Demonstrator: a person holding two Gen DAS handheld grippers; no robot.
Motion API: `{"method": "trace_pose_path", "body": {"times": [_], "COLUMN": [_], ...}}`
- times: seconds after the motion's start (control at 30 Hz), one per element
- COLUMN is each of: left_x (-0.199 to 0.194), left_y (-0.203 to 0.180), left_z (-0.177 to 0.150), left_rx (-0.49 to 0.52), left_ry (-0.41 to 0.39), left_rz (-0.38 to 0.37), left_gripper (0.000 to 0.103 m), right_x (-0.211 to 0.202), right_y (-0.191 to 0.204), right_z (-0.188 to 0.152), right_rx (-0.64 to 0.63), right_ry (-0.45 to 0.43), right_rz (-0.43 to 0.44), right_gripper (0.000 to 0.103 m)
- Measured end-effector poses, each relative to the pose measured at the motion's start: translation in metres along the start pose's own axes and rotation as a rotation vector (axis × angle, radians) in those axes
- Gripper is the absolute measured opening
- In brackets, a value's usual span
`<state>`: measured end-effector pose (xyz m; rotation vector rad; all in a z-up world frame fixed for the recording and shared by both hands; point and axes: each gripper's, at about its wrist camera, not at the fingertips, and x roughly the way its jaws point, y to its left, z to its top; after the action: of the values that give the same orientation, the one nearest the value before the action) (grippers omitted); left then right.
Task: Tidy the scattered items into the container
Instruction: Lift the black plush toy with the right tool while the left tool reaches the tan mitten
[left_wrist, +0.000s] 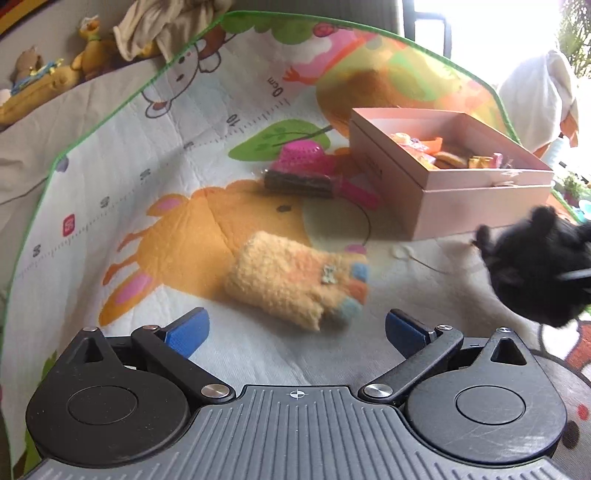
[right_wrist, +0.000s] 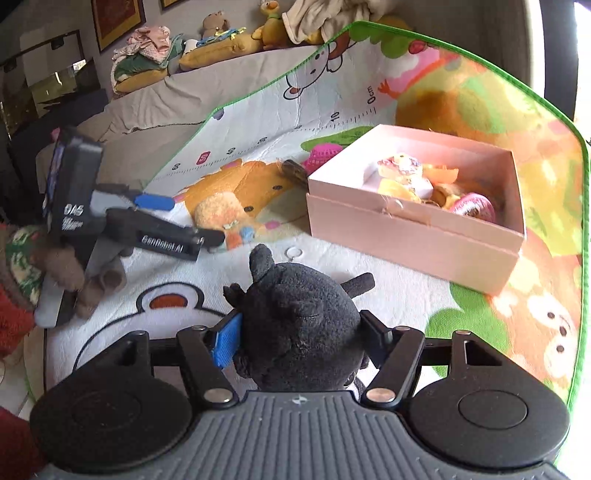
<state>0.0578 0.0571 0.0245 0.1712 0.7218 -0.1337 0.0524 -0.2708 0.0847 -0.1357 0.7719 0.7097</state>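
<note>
While the right gripper (right_wrist: 295, 341) carries the black plush toy (right_wrist: 299, 328) pinched between its blue pads, the pink box (right_wrist: 413, 236) sits ahead of it and to its right on the play mat (right_wrist: 369, 291), already holding several colourful items. The toy bulges well past the jaws on both sides, so the hold looks soft; squashy stuffing could slip out if the hand swings quickly toward the box, and a protruding limb might catch the near wall of the box and tip the toy out onto the mat. The left gripper (left_wrist: 293, 332) stands wide with nothing between its pads, hovering just short of the fuzzy yellow pouch (left_wrist: 291, 280), which lies left of the box and near it. Beyond the pouch, close to the box's left corner, lie a pink knitted piece (left_wrist: 301, 158) and a dark flat item (left_wrist: 299, 184). Both grippers work near the same side of the box, so a judgement of risk is that they could bump each other if they close in together.
</note>
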Motion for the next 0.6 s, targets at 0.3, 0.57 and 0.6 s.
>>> {"method": "trace_pose_path", "body": {"times": [0.3, 0.57, 0.6], "left_x": [0.023, -0.022, -0.023], "left_y": [0.009, -0.029, -0.030], "left_z": [0.013, -0.007, -0.006], "left_rx": [-0.125, 0.053, 0.082], "left_ry": [0.055, 0.016, 0.007], "left_rz": [-0.152, -0.457, -0.426], "left_gripper": [0.103, 0.103, 0.103], "right_x": [0.007, 0.026, 0.027], "right_y": [-0.009, 0.003, 0.004], "right_z": [-0.016, -0.028, -0.029], "right_rx": [0.046, -0.033, -0.044], "right_ry": [-0.028, 0.006, 0.006], "right_rz": [-0.044, -0.094, -0.102], "right_gripper": [0.097, 0.103, 0.103]}}
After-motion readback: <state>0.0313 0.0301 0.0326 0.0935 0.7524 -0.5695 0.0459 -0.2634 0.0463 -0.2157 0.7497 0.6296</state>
